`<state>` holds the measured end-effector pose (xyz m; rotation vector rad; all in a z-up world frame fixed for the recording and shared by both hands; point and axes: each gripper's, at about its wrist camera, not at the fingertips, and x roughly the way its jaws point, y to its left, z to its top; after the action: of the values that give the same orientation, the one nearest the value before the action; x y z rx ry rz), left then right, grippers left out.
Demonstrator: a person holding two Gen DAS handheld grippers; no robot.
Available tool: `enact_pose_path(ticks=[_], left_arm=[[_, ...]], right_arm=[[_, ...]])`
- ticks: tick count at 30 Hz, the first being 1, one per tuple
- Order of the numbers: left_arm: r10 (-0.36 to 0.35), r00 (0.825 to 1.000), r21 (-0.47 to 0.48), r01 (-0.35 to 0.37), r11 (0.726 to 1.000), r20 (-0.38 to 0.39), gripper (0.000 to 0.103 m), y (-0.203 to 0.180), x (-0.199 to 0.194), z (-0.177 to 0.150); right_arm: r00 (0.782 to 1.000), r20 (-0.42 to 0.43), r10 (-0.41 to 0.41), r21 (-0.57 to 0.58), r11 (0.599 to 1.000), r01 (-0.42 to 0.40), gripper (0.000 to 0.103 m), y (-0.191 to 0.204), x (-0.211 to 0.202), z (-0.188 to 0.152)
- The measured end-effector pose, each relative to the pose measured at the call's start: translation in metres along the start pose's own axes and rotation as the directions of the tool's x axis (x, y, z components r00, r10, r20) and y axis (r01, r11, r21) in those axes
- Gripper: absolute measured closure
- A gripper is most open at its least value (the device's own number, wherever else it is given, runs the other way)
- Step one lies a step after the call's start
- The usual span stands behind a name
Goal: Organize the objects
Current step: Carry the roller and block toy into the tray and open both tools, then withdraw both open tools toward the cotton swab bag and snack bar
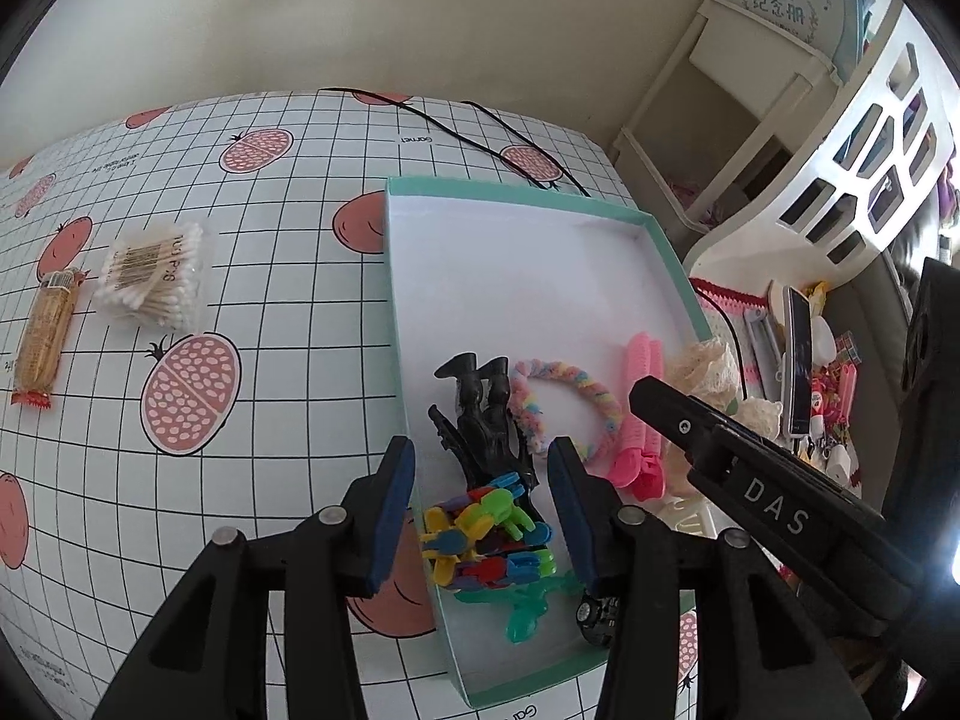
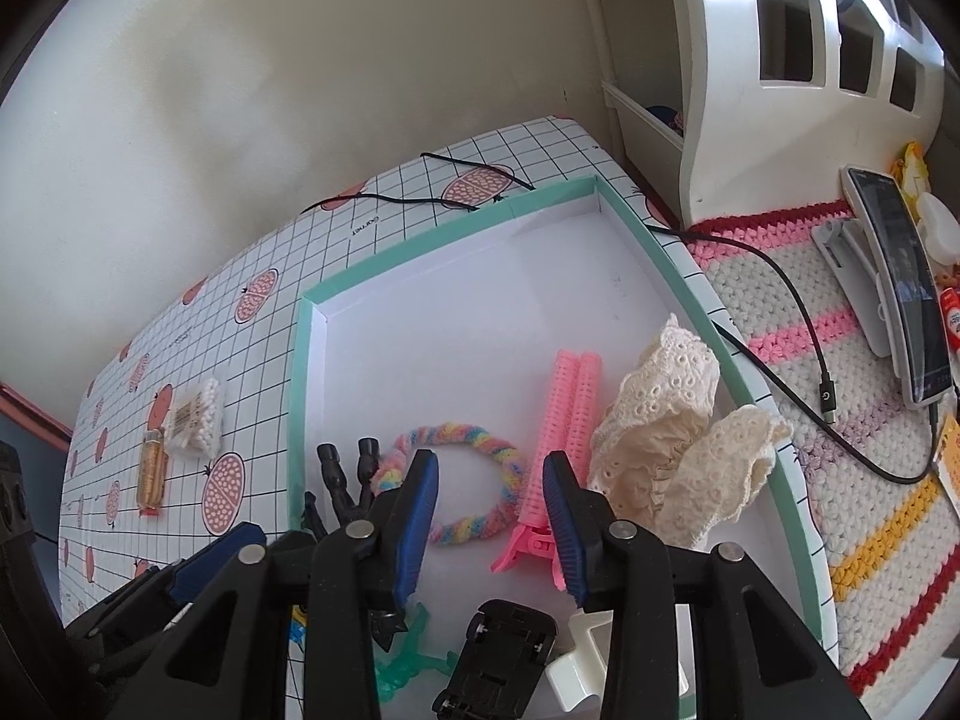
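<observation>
A shallow mint-green cardboard box with a white inside (image 1: 657, 243) (image 2: 312, 324) is seen on the bench, which is covered with a grid-and-pomegranate patterned cloth (image 1: 270, 276) (image 2: 252, 252). Inside the box are gathered a black plastic claw hair clip (image 1: 480, 420) (image 2: 342, 477), a bundle of small multicoloured plastic clips (image 1: 480, 531), a pastel rainbow braided hair tie (image 1: 564, 402) (image 2: 474, 480), a pink roller hair clip (image 1: 639, 420) (image 2: 570, 420), a cream lace scrunchie (image 2: 672, 432) and a black toy car lying upside down (image 2: 501, 657).

The left tool (image 1: 480, 516) is held wide apart above the multicoloured clips, with nothing gripped. The right tool (image 2: 492, 531) is likewise spread wide and empty, over the braided tie and the pink clip.

Left of the box on the cloth, a clear pack of cotton swabs (image 1: 153, 276) (image 2: 198, 417) is seen just beside a wrapped orange packet of biscuits (image 1: 45, 336) (image 2: 151, 471).
</observation>
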<state>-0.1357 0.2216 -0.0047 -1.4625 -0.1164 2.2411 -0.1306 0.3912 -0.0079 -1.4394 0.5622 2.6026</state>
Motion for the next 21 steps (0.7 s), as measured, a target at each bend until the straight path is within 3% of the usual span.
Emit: enact_pose_path(ticks=[4, 7, 9, 13, 16, 21], left_arm=[[0.017, 1.0, -0.042, -0.016, 0.999, 0.022, 0.056, 0.016, -0.007, 0.004], [0.074, 0.996, -0.072, -0.07, 0.995, 0.051, 0.056, 0.029, -0.012, 0.007], [0.111, 0.992, -0.099, -0.104, 0.99, 0.067, 0.047, 0.038, -0.015, 0.008], [0.181, 0.979, -0.159, -0.165, 0.973, 0.093, 0.037, 0.057, -0.021, 0.01], [0.222, 0.969, -0.198, -0.198, 0.96, 0.105, 0.022, 0.069, -0.025, 0.01], [0.283, 0.951, -0.25, -0.245, 0.937, 0.127, 0.006, 0.085, -0.032, 0.011]], right_arm=[[1.0, -0.011, -0.002, -0.016, 1.0, 0.002, 0.063, 0.003, 0.002, -0.001], [1.0, -0.015, -0.005, -0.04, 0.999, 0.004, 0.061, 0.009, 0.004, -0.002], [1.0, -0.008, -0.01, -0.059, 0.998, 0.009, 0.047, 0.014, 0.004, -0.003], [1.0, 0.005, -0.004, -0.088, 0.996, 0.004, 0.035, 0.023, 0.004, -0.004], [1.0, 0.009, -0.003, -0.109, 0.994, 0.004, 0.024, 0.029, 0.005, -0.005], [1.0, 0.026, -0.007, -0.135, 0.991, 0.01, 0.002, 0.037, 0.005, -0.007]])
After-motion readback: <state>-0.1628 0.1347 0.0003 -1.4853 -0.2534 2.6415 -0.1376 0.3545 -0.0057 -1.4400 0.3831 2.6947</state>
